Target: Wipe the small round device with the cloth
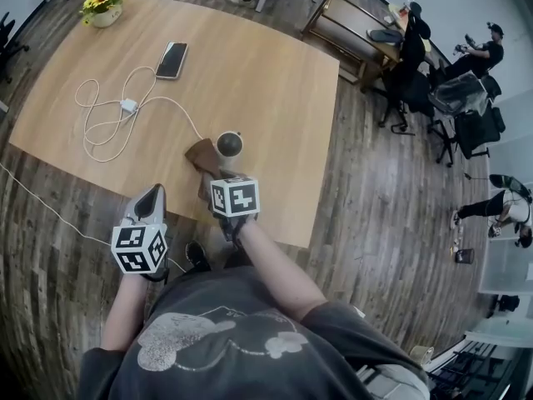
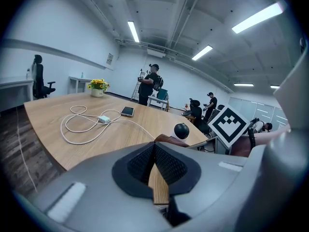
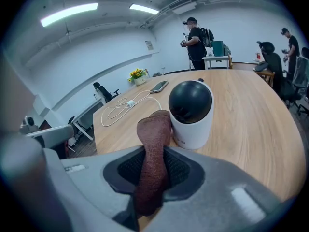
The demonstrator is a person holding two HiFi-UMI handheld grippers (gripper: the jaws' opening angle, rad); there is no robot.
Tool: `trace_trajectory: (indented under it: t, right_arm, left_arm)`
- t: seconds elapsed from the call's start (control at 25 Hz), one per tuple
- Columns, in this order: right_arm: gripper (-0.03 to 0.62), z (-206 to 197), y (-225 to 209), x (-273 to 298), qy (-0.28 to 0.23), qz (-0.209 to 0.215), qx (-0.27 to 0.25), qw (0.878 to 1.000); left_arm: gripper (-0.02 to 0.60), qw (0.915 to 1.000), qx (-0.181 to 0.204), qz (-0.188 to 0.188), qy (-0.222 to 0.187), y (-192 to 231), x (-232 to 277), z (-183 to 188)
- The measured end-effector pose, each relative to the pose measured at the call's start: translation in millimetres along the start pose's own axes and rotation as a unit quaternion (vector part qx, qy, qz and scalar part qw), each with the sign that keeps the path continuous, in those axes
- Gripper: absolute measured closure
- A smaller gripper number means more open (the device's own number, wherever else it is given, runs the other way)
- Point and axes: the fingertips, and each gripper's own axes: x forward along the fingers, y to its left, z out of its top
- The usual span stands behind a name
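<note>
My right gripper (image 3: 153, 164) has its jaws clamped on the brown cloth (image 3: 154, 132), its tip just left of the small round device (image 3: 191, 111), close to the table (image 1: 266, 73) near edge. Print on the device's white base is unreadable. My left gripper (image 2: 155, 167), jaws together and empty, hovers at that edge. Bare wood lies far and right of the device

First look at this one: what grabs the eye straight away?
The right claw is shut on a brown cloth, right beside the white, black-domed round device near the wooden table's near edge. The left claw hangs shut and empty short of that edge.
</note>
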Motion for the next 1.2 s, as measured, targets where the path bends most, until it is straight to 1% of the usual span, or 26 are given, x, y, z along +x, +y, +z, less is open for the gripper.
trace_trajectory:
  t: [0.2,0.28,0.4,0.48,0.56,0.64,0.72,0.88,1.04,1.2]
  right_arm:
    - [0.514,-6,12,-19,-0.020,0.017,-0.031,0.999]
    - [0.514,-5,17,-31,-0.037,0.026,-0.047,0.998]
    - [0.514,6,27,-53,-0.071,0.043,-0.071,0.994]
    - [0.514,13,33,-69,-0.092,0.056,-0.092,0.990]
    - [0.514,16,38,-85,-0.108,0.063,-0.129,0.984]
    - [0.514,17,39,-99,-0.117,0.062,-0.175,0.976]
    - [0.514,15,36,-112,-0.123,0.068,-0.199,0.970]
    - [0.514,3,18,-142,-0.130,0.090,-0.197,0.968]
    - [0.514,-13,-8,-176,-0.139,0.101,-0.206,0.963]
    - [0.514,-39,-41,-208,-0.138,0.109,-0.193,0.965]
  left_arm:
    - [0.563,0.9999,-0.004,-0.011,-0.003,-7,4,-4]
    - [0.563,0.9998,-0.002,-0.020,-0.005,-15,6,-5]
    - [0.563,0.9995,0.011,-0.026,-0.013,-28,5,0]
    - [0.563,0.9994,0.014,-0.021,-0.022,-36,1,3]
    - [0.563,0.9993,0.013,-0.011,-0.033,-45,-6,6]
    - [0.563,0.9989,0.016,0.000,-0.045,-55,-12,9]
    - [0.563,0.9983,0.018,0.011,-0.053,-68,-16,11]
    - [0.563,0.9974,0.014,0.026,-0.066,-102,-28,6]
    - [0.563,0.9960,0.014,0.043,-0.077,-138,-39,-5]
    - [0.563,0.9949,0.011,0.056,-0.083,-181,-52,-26]
